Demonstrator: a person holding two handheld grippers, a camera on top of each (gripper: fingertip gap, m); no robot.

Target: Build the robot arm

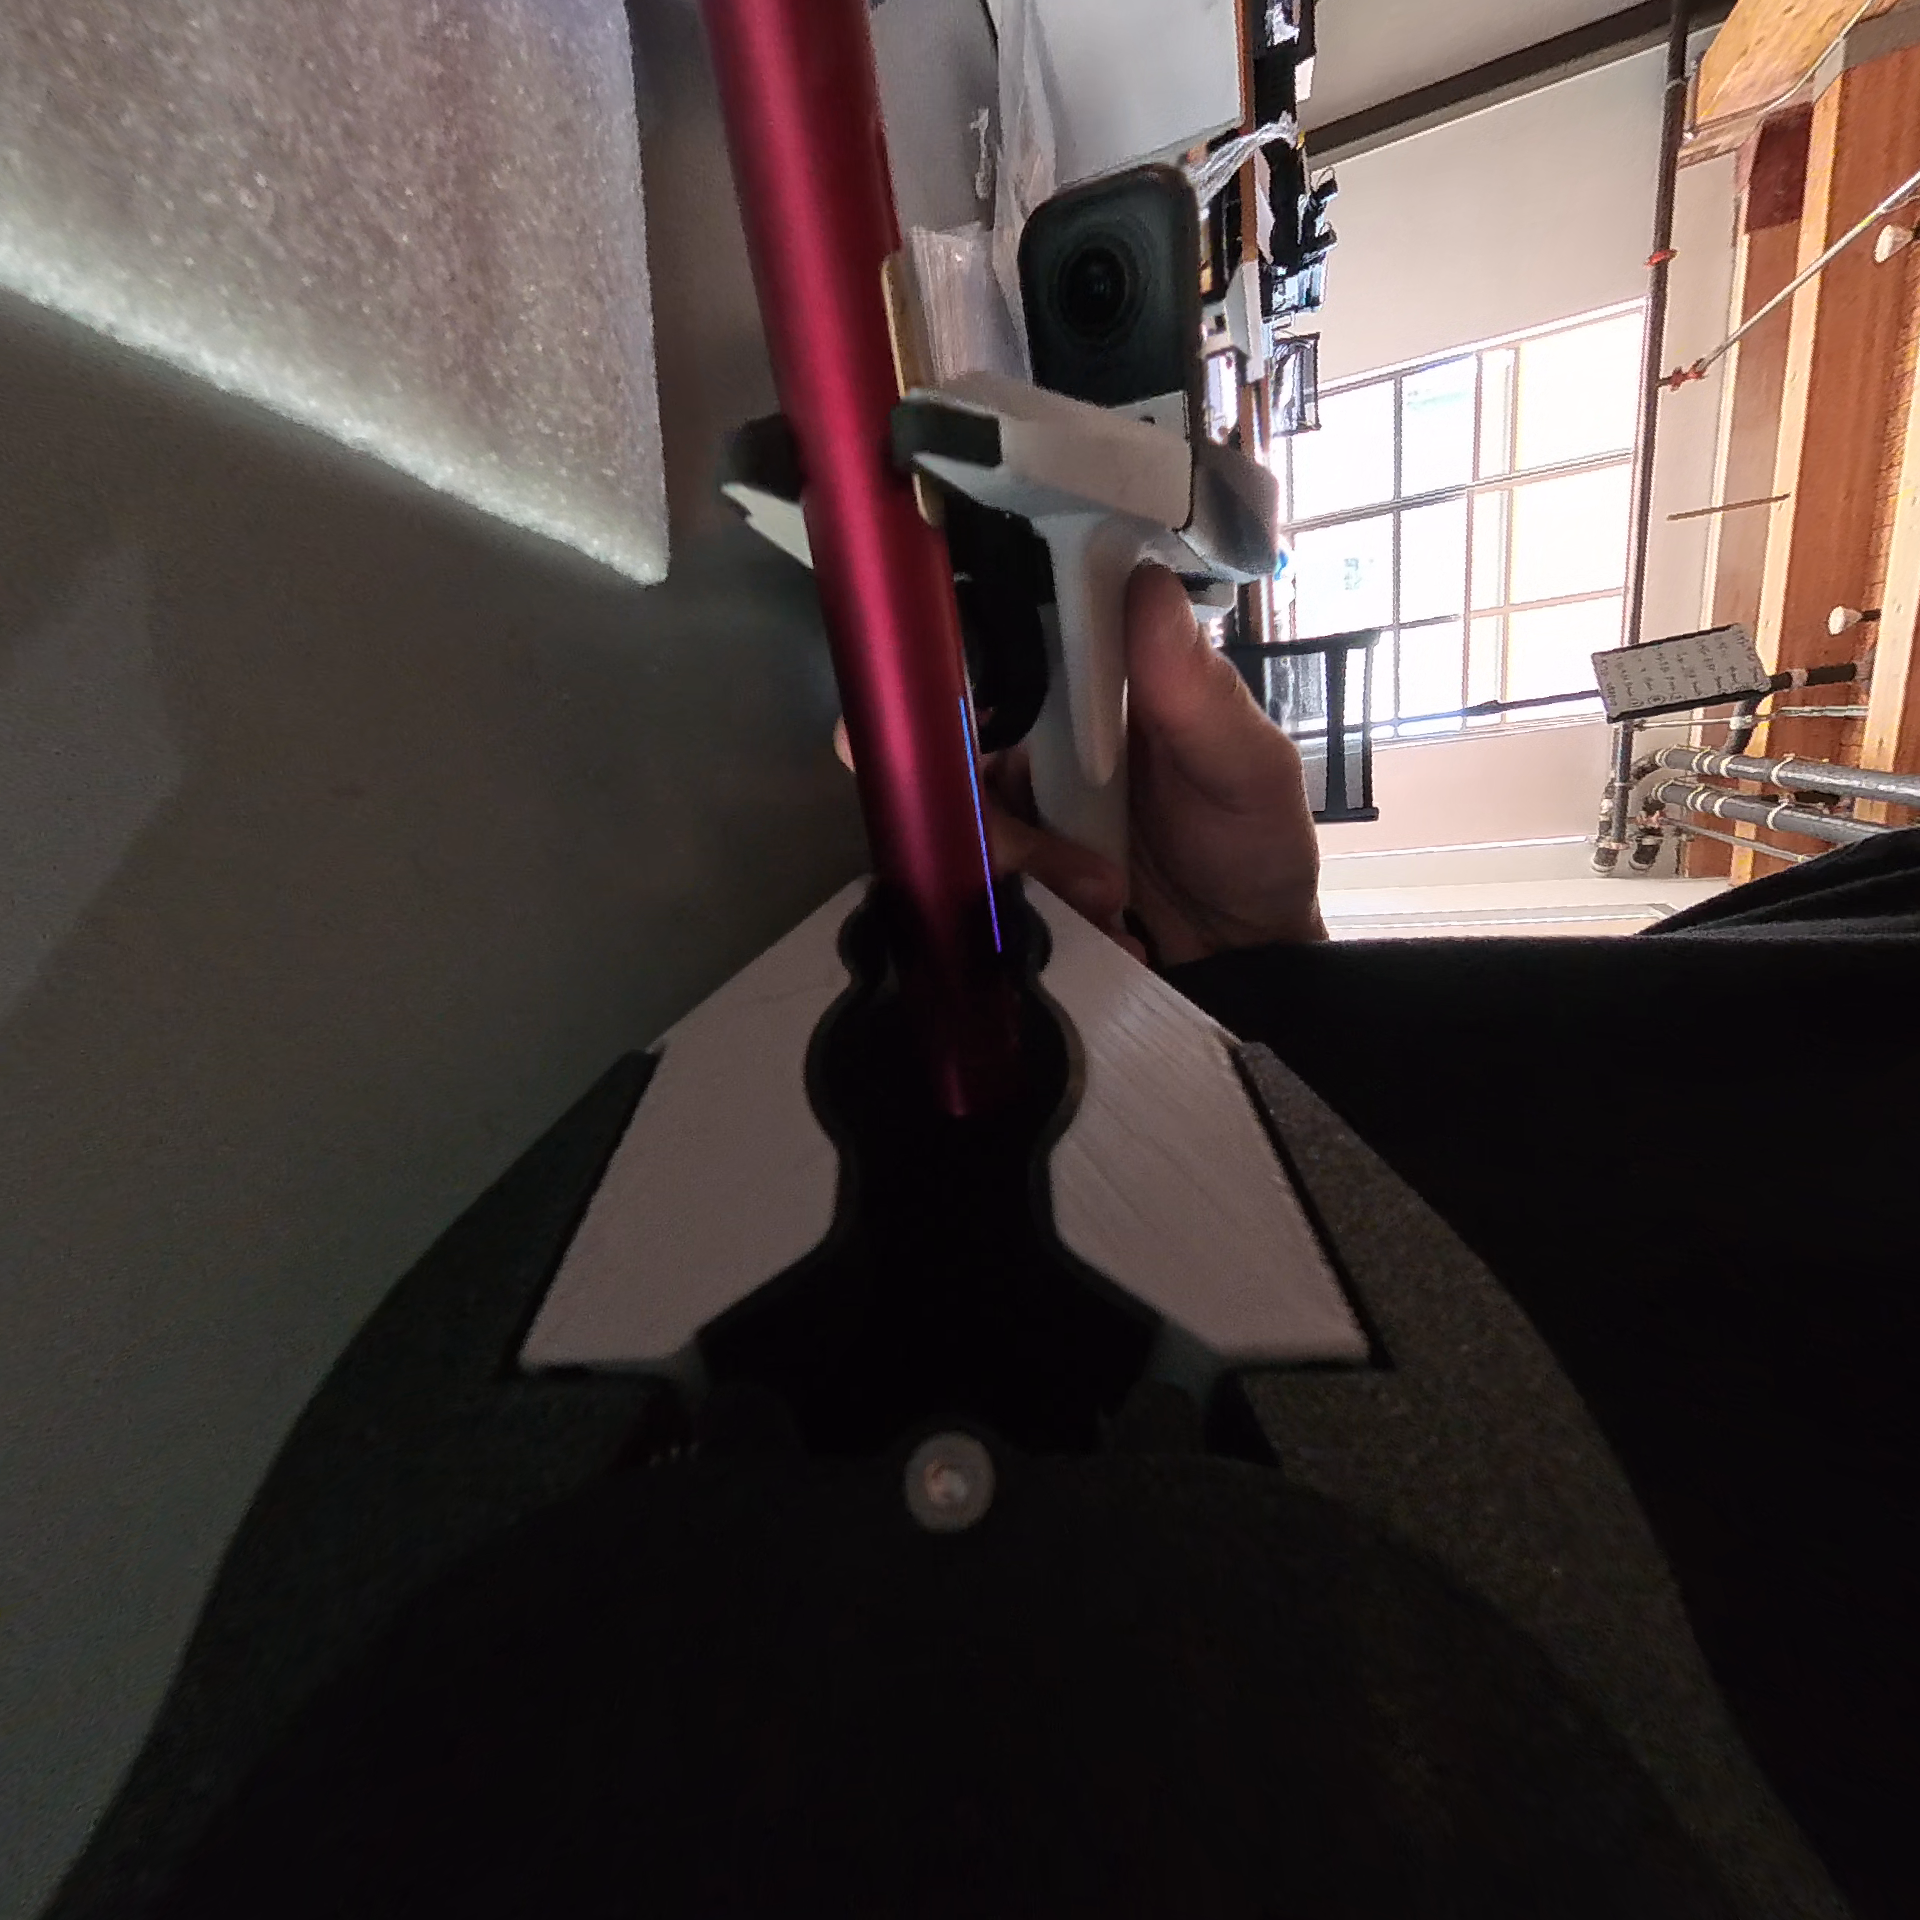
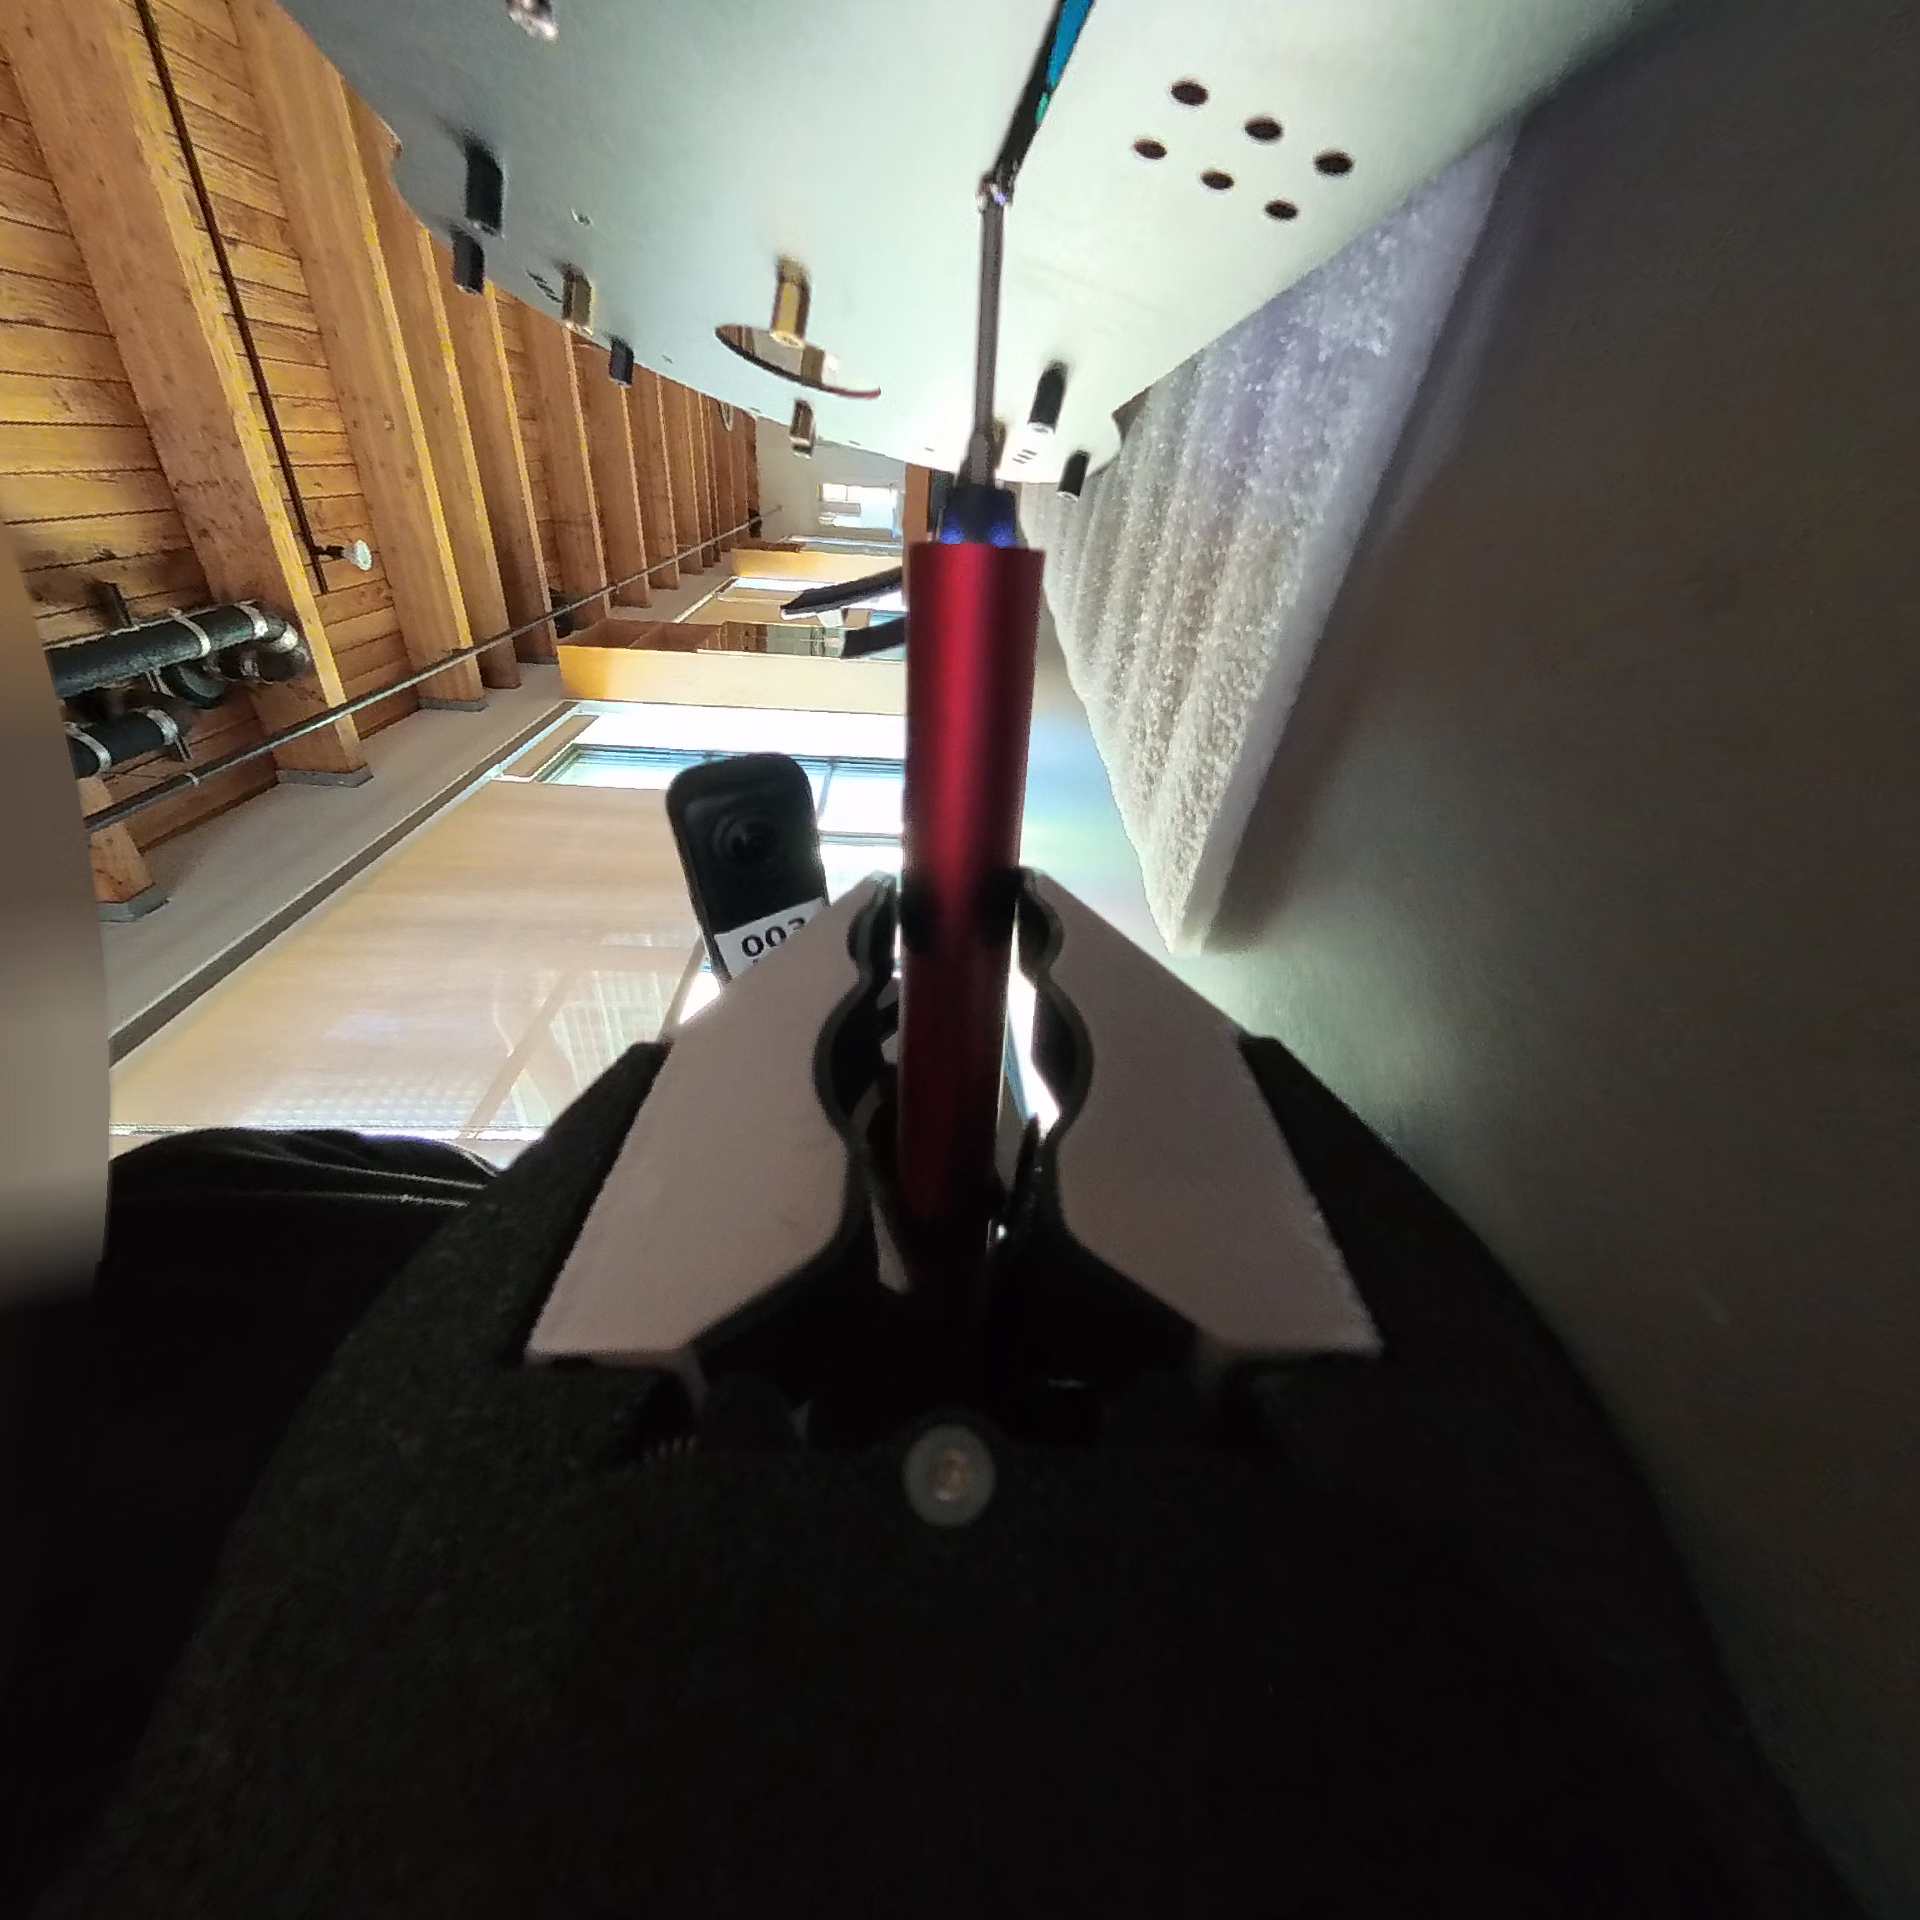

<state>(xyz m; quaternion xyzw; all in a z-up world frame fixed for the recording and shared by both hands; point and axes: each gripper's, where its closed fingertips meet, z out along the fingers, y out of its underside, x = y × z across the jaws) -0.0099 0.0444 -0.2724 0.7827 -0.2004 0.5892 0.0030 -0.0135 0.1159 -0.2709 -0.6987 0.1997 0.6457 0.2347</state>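
Note:
A red metal screwdriver with a tube-shaped body runs up from my left gripper, which is shut on its rear end. My right gripper, held by a hand, clamps the same body farther along. In the right wrist view my right gripper is shut on the red screwdriver. Its thin steel bit points at a white panel and its tip is near the panel's surface. The left gripper's camera shows just behind my right fingers.
The panel carries brass standoffs, small black parts and a cluster of round holes. A white foam sheet lies beside it on a grey surface. A black sleeve is close on the right. My right fingertips sit around 7 cm from my left ones.

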